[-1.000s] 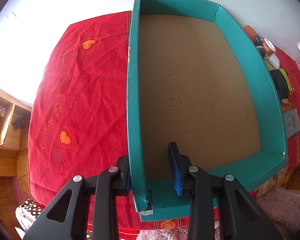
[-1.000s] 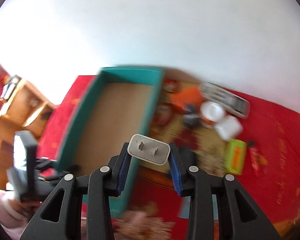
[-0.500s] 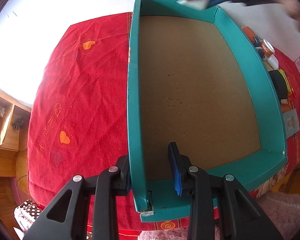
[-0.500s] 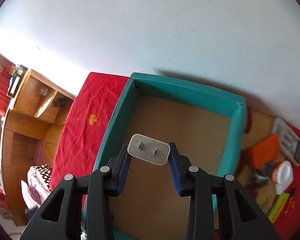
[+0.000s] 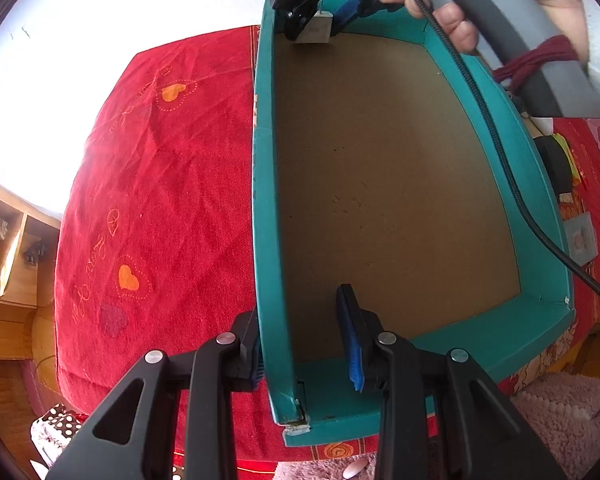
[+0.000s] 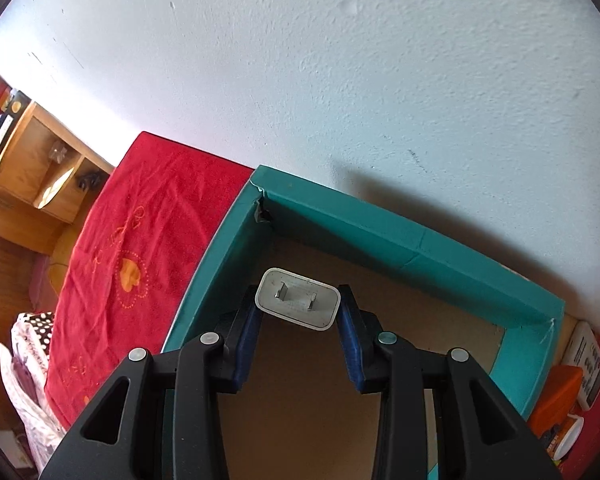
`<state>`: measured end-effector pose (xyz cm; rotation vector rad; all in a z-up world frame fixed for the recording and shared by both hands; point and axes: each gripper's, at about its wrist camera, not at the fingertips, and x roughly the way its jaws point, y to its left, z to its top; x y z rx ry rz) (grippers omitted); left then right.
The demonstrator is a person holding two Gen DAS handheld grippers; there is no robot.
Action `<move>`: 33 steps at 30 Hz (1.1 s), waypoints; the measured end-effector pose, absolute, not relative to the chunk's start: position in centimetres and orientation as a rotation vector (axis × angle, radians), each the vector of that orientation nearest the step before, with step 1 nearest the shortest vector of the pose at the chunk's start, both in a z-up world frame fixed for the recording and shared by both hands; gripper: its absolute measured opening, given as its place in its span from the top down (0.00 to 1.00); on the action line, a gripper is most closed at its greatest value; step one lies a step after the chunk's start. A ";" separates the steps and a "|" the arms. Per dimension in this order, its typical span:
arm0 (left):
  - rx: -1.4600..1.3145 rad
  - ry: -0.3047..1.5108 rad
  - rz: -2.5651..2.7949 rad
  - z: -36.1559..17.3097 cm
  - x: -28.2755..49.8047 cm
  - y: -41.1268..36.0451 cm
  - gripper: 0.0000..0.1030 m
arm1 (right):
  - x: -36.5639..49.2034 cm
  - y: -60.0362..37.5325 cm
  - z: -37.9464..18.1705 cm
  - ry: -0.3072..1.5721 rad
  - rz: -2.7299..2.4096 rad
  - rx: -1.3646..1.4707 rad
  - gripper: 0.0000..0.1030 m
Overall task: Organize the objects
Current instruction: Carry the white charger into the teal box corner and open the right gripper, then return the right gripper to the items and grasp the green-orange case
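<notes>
**Fingers clamping a charger over the teal box**

The right gripper fingers are pinching a white charger by its short ends, its two metal prongs facing the camera and its long axis running across the middle of the frame. It is hanging over the teal box, near the far left corner. In the left wrist view, the left gripper fingers are sitting narrow astride the box's left wall at lower centre, gripping it. The box is resting on a red cloth.
</notes>
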<state>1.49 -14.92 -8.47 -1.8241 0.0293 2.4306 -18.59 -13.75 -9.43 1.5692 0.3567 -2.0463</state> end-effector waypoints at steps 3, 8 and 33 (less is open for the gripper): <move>-1.826 0.035 2.424 -8.5 1.4 -15.0 0.71 | -19.0 -13.9 -9.8 0.341 -2.051 1.577 0.63; -1.828 0.039 2.417 -8.4 1.5 -14.9 0.71 | -19.3 -14.2 -10.3 0.340 -2.056 1.578 0.63; -1.816 0.033 2.421 -8.2 1.7 -14.5 0.71 | -10.3 -3.6 -2.0 0.163 -2.105 1.467 0.43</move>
